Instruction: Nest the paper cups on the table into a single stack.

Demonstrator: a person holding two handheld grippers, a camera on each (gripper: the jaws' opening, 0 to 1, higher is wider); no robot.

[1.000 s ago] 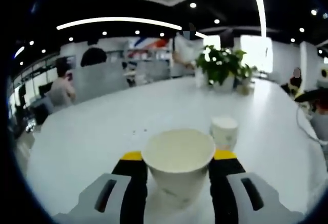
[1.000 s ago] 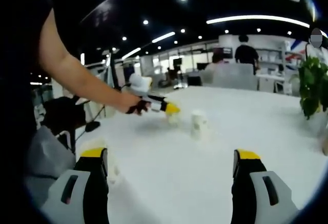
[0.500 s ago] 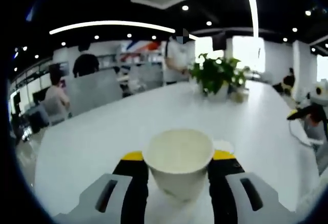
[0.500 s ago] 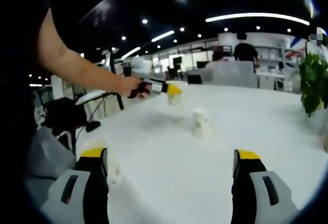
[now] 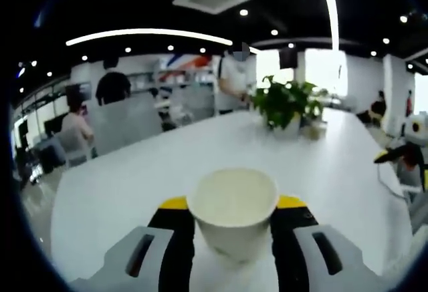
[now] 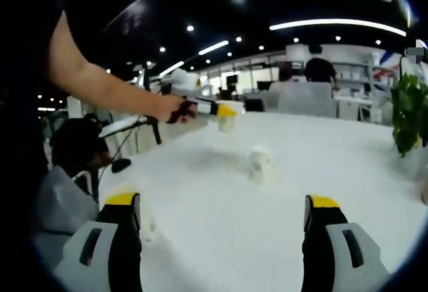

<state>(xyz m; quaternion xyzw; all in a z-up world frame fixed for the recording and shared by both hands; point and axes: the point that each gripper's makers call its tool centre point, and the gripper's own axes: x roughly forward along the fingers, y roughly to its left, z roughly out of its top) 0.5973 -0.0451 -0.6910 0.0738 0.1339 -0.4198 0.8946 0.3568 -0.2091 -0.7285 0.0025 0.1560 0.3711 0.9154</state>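
In the left gripper view a white paper cup (image 5: 233, 213) sits upright between the yellow-tipped jaws of my left gripper (image 5: 233, 205), which is shut on it and holds it above the white table (image 5: 134, 178). The right gripper view shows that same left gripper (image 6: 226, 111) from the side, carrying the held cup (image 6: 226, 122) in a person's hand (image 6: 172, 108) above the table. A second paper cup (image 6: 260, 164) stands upside down on the table (image 6: 227, 218) below and right of it. My right gripper (image 6: 224, 215) is open near the table's front edge with nothing between its jaws.
A potted plant (image 5: 289, 101) stands at the table's far end, also seen as the plant (image 6: 409, 111) at the right edge. A toy penguin (image 5: 411, 148) and grey items sit at the right side. People and chairs are beyond the table. A dark bag (image 6: 77, 155) lies at the left.
My left gripper has lifted the held cup higher above the table; the standing cup has dropped out of the left gripper view. My right gripper has stayed still.
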